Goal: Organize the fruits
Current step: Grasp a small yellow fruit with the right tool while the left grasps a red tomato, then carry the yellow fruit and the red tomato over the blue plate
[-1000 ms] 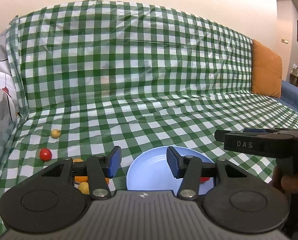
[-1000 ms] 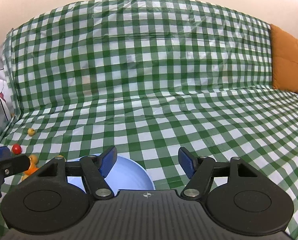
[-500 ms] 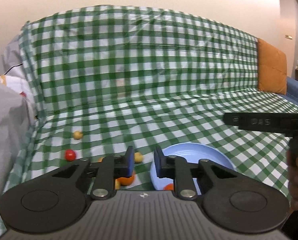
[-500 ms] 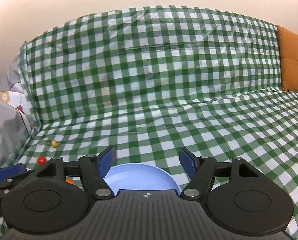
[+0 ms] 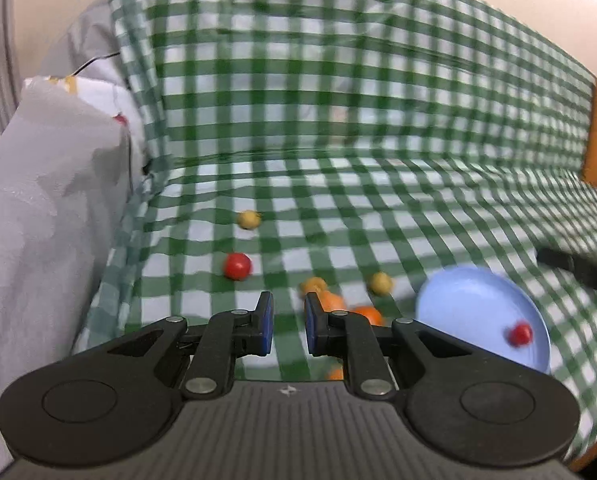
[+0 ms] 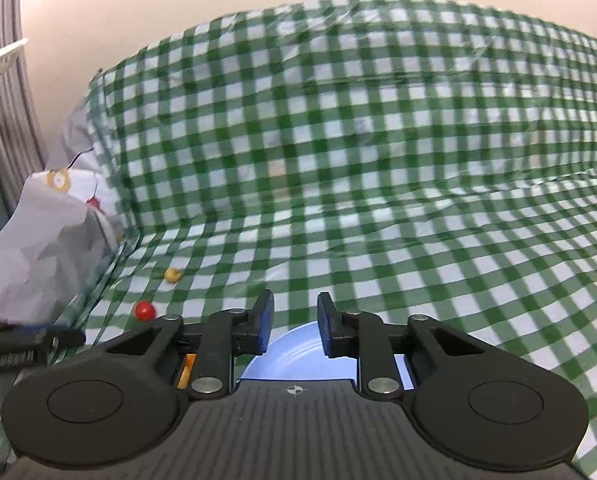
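Fruits lie mostly loose on the green checked sofa cover (image 5: 378,208): a red one (image 5: 237,266), yellow ones (image 5: 249,219) and oranges (image 5: 365,314) left of the blue plate (image 5: 458,304). Only one red fruit (image 5: 520,334) sits in the plate, so most sorting seems left. Both the left hand-held gripper (image 5: 285,322) and right hand-held gripper (image 6: 294,322) are narrowed on nothing.

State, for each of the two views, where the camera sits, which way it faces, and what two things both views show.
Left wrist: sits behind the left gripper, looking down at scattered fruit and the blue plate; its shut fingers show.
Right wrist: sits behind the right gripper, facing the checked cloth; its shut fingers show.
Shared: the plate and the red fruit on the cloth.
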The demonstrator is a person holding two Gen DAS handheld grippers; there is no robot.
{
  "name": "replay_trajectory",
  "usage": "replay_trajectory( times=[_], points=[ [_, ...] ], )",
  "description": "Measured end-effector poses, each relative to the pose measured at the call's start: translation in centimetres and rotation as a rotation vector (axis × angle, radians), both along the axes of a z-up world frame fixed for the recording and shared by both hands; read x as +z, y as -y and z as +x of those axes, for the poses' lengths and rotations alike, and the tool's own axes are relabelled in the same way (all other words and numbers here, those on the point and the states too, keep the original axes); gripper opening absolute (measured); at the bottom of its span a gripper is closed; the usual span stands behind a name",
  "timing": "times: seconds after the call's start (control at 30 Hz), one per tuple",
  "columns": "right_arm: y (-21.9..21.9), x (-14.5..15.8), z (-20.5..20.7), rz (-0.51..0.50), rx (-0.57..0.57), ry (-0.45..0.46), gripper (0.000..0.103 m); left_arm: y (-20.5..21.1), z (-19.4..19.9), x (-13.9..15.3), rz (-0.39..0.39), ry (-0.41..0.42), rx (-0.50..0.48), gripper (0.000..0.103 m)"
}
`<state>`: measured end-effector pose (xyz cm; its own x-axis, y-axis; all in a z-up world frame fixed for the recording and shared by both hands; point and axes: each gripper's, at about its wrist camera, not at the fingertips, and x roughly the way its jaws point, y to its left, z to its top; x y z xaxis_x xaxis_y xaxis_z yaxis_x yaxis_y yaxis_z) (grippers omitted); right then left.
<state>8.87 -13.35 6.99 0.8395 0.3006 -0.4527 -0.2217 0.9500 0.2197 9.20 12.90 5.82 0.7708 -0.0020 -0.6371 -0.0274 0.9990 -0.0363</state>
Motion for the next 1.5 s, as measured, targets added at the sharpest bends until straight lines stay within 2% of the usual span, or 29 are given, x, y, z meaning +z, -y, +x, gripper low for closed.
replay_trajectory(
  times=[0.13,0.23,0.27,0.33,0.37,0.43,0.53,0.67,0.73,0.83,0.9,1.03,1.23,1.4,1.5],
  points=[
    [-1.3,-0.5,0.9,0.004,0.032,-0.028,0.018,-2.1,3.4,0.8,-0.084,0.015,0.072,0.018],
    [-2.2,-0.9,1.6,0.006,0.058,-0.047,0.018,-3.5,5.2,-0.2,-0.138,0.037,0.113,0.018],
    [-2.5,-1.0,1.9,0.004,0.067,-0.054,0.018,-3.9,5.5,-1.1,-0.132,0.03,0.118,0.018],
    [-3.1,-1.5,2.5,-0.002,0.083,-0.075,0.018,-4.5,6.6,-2.7,-0.095,-0.063,0.158,0.018],
    [-3.4,-1.6,2.8,-0.005,0.086,-0.083,0.018,-5.0,7.1,-3.1,-0.11,-0.084,0.184,0.018],
    [-3.9,-2.0,3.7,0.001,0.095,-0.103,0.018,-6.1,7.9,-3.5,-0.163,-0.092,0.206,0.018],
    [-5.3,-2.7,5.4,0.004,0.101,-0.124,0.019,-6.5,8.9,-4.1,-0.157,-0.102,0.222,0.019],
    [-7.2,-3.6,7.9,-0.025,0.109,-0.153,0.019,-7.0,9.9,-5.2,-0.193,-0.142,0.252,0.028],
    [-7.7,-4.3,9.6,-0.024,0.108,-0.186,0.023,-7.1,10.5,-5.8,-0.204,-0.165,0.261,0.033],
    [-8.6,-5.4,11.6,-0.058,0.084,-0.224,0.027,-7.3,11.9,-6.4,-0.211,-0.183,0.266,0.047],
    [-9.1,-6.1,12.6,-0.08,0.071,-0.252,0.028,-7.1,12.8,-6.8,-0.204,-0.198,0.267,0.051],
    [-10.8,-7.6,14.1,-0.138,0.052,-0.314,0.039,-6.1,14.3,-7.6,-0.155,-0.233,0.258,0.053],
    [-12.5,-9.1,15.5,-0.167,0.049,-0.359,0.039,-4.9,15.8,-8.8,-0.114,-0.282,0.239,0.053],
    [-13.7,-9.9,15.3,-0.237,0.061,-0.347,0.041,-4.7,16.3,-9.2,-0.087,-0.295,0.243,0.053],
    [-14.2,-10.1,15.2,-0.267,0.071,-0.336,0.036,-4.6,16.5,-9.3,-0.073,-0.296,0.236,0.052]
  ],
)
